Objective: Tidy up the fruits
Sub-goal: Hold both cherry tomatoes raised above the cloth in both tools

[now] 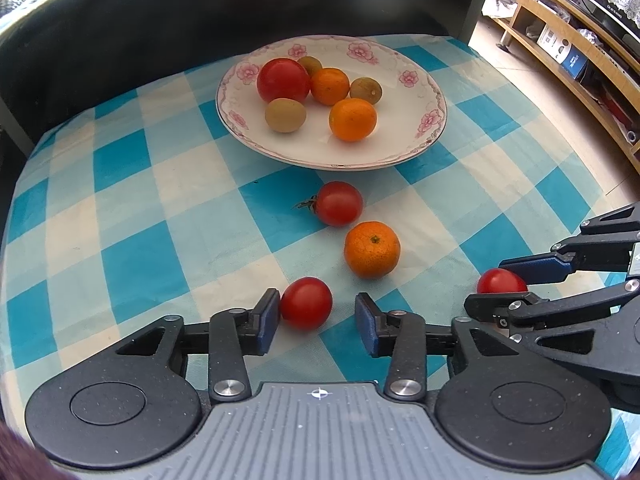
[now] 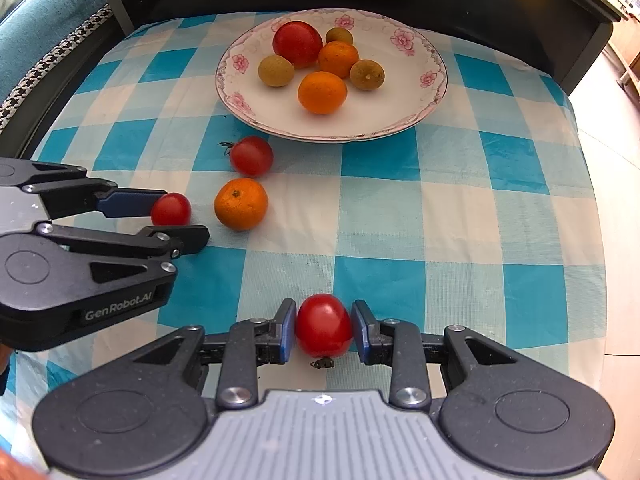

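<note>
Right wrist: plate [image 2: 424,108] holds six fruits, four left; right gripper [image 2: 323,330] clamps a tomato [image 2: 323,326], left gripper [image 1: 316,316] released.

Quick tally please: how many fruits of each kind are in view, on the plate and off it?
Tomatoes: 4, one on the plate, three on the cloth
Oranges: 3, two on the plate, one on the cloth
Small brown-green fruits: 3, all on the plate
Total: 10
</note>
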Action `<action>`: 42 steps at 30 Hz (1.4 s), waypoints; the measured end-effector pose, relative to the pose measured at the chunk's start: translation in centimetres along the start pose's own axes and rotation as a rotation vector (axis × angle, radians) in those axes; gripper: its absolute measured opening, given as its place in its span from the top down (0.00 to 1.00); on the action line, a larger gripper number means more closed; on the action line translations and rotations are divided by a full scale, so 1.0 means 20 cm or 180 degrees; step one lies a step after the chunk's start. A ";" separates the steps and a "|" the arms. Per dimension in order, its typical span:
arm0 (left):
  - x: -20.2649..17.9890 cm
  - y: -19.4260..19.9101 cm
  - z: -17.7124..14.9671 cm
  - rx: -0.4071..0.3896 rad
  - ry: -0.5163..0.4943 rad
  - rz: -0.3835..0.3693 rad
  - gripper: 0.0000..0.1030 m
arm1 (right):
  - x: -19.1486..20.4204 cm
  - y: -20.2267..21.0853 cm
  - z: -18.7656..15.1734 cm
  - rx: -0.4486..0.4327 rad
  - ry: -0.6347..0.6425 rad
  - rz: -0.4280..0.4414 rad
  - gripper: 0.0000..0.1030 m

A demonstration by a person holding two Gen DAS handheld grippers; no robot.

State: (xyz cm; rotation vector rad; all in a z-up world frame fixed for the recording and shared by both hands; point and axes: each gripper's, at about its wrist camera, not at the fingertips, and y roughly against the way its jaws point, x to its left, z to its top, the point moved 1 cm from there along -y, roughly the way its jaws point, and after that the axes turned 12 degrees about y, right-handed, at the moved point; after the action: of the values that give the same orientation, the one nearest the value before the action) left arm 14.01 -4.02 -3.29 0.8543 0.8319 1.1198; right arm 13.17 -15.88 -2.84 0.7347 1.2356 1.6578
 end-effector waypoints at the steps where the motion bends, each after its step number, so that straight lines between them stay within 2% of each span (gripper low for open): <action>1: 0.00 0.00 0.00 -0.0002 -0.0006 0.0004 0.50 | 0.00 0.00 0.00 -0.0001 -0.0003 0.0000 0.68; 7: 0.00 0.00 0.00 -0.0005 0.0024 -0.0021 0.44 | 0.00 0.00 0.00 0.0003 -0.0020 -0.0002 0.68; 17: 0.04 0.00 0.02 -0.0011 0.0166 -0.0032 0.44 | -0.02 0.00 -0.01 0.0017 -0.0104 0.0089 0.65; 18: 0.04 0.00 0.02 -0.0016 0.0159 -0.0024 0.45 | -0.02 0.00 -0.01 0.0017 -0.0105 0.0088 0.64; 22: 0.04 0.00 0.03 -0.0043 0.0164 0.0011 0.59 | 0.01 0.01 -0.02 0.0015 -0.0049 0.0017 0.67; 28: 0.03 0.01 0.01 -0.0034 0.0094 0.0041 0.65 | 0.03 0.02 -0.05 0.0019 -0.0016 -0.0040 0.69; 42: 0.01 0.07 -0.06 -0.0033 0.0031 0.0071 0.67 | 0.07 0.12 -0.07 -0.0126 -0.0046 -0.0089 0.70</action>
State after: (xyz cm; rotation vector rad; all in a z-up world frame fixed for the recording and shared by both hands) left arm 12.50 -3.29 -2.56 0.8520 0.8257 1.1476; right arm 10.61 -15.45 -1.06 0.7011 1.1946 1.6469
